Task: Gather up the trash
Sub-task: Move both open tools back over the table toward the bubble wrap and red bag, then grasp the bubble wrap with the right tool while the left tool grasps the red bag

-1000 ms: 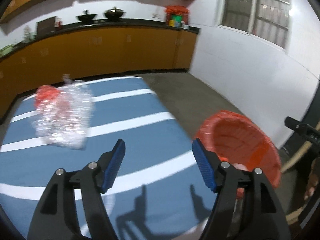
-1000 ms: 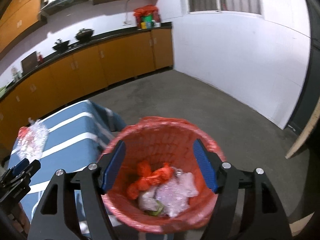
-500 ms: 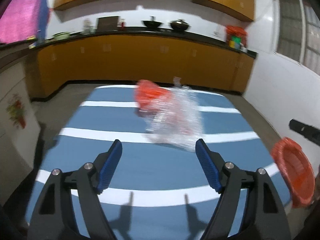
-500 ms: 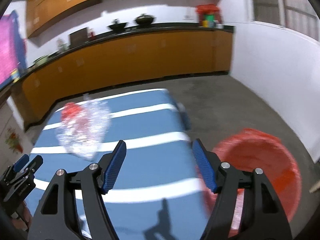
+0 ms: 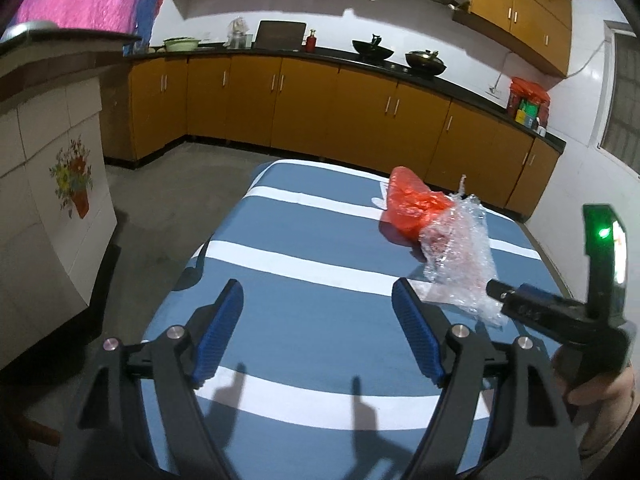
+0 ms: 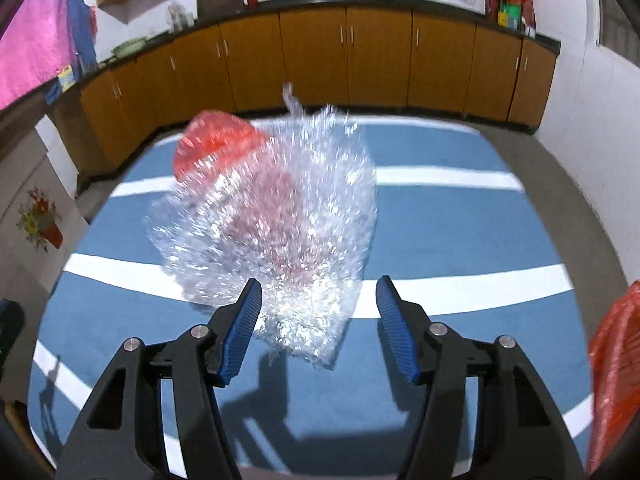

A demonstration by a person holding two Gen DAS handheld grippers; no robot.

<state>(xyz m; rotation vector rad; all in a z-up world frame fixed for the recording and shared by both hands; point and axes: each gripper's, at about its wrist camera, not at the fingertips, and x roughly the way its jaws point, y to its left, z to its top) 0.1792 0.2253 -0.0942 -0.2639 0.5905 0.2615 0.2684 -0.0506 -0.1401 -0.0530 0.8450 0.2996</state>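
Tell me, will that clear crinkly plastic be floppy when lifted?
Probably. The clear plastic is thin, crumpled film, so it should sag and crush between the tongs. It looks very light. It overlaps the red bag, so it may drag that along.

Left gripper (image 5: 318, 328) agape, right gripper (image 6: 318, 328) narrowing, ungripped.

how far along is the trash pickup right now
Done: nothing these views can confirm; only the red bin's edge shows, its inside hidden.
In hand: the right gripper, jaws just closing, reaches the clear crinkled plastic but holds nothing yet. The left gripper is open over bare cloth.
Left: grab the plastic and the red bag beside it on the striped table, then bin both.
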